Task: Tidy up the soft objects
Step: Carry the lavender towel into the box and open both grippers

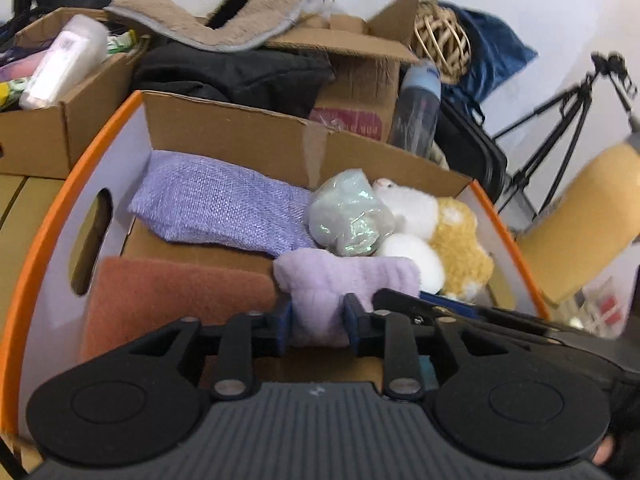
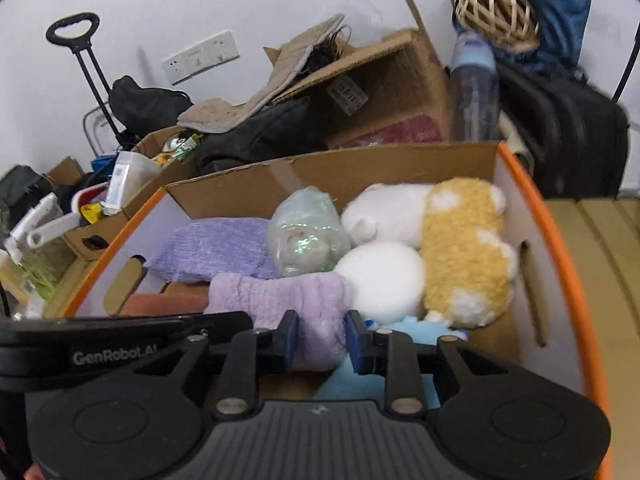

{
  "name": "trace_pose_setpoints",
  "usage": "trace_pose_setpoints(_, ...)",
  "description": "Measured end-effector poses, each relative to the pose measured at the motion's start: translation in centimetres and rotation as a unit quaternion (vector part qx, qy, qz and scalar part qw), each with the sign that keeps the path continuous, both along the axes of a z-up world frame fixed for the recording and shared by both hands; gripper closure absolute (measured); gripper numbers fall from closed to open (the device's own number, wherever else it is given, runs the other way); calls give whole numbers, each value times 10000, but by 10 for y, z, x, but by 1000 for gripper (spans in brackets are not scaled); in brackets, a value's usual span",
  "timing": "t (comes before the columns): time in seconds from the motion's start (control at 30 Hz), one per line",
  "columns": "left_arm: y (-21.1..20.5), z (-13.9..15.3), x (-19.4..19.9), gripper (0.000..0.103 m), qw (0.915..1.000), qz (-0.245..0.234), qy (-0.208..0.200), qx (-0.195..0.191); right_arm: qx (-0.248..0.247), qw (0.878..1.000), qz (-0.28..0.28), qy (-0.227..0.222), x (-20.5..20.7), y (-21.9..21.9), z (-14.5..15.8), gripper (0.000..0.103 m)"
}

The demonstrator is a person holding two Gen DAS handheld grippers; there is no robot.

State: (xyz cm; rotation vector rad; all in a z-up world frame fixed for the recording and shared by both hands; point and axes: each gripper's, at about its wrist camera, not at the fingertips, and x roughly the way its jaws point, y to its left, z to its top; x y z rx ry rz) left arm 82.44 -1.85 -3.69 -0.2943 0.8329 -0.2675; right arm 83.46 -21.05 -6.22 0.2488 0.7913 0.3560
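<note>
A fluffy lavender cloth (image 1: pixel 348 276) (image 2: pixel 280 296) hangs just inside the near side of a white cardboard box with an orange rim (image 1: pixel 32 240) (image 2: pixel 560 248). My left gripper (image 1: pixel 318 320) is shut on the cloth's left part. My right gripper (image 2: pixel 320 340) is shut on the part beside it. In the box lie a purple woven cushion (image 1: pixel 216 204) (image 2: pixel 216 248), a plastic-wrapped bundle (image 1: pixel 348 220) (image 2: pixel 304 232), a white and yellow plush toy (image 1: pixel 456 240) (image 2: pixel 464 248), a rust-pink cloth (image 1: pixel 172 292) (image 2: pixel 160 304) and something light blue (image 2: pixel 408 328).
Behind the box stand more cartons (image 1: pixel 360 80) (image 2: pixel 400 92) piled with dark clothes and a beige mat (image 1: pixel 248 12). A water bottle (image 1: pixel 418 108) (image 2: pixel 474 88), a wicker ball (image 2: pixel 496 8) and a black bag (image 2: pixel 568 136) are at the back right. A tripod (image 1: pixel 560 128) stands to the right.
</note>
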Motion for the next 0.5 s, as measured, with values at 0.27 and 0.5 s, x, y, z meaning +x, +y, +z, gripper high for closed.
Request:
trace_pose_setpoints(0.27, 6, 51, -44, 44, 9970, -217, -713, 191, 221, 9997, -98, -35, -8, -3, 8, 61)
trace_pose_setpoints(0.5, 29, 117, -121, 36, 9894, -193, -1354, 497, -45, 9975, 105, -694, -77, -20, 83, 50)
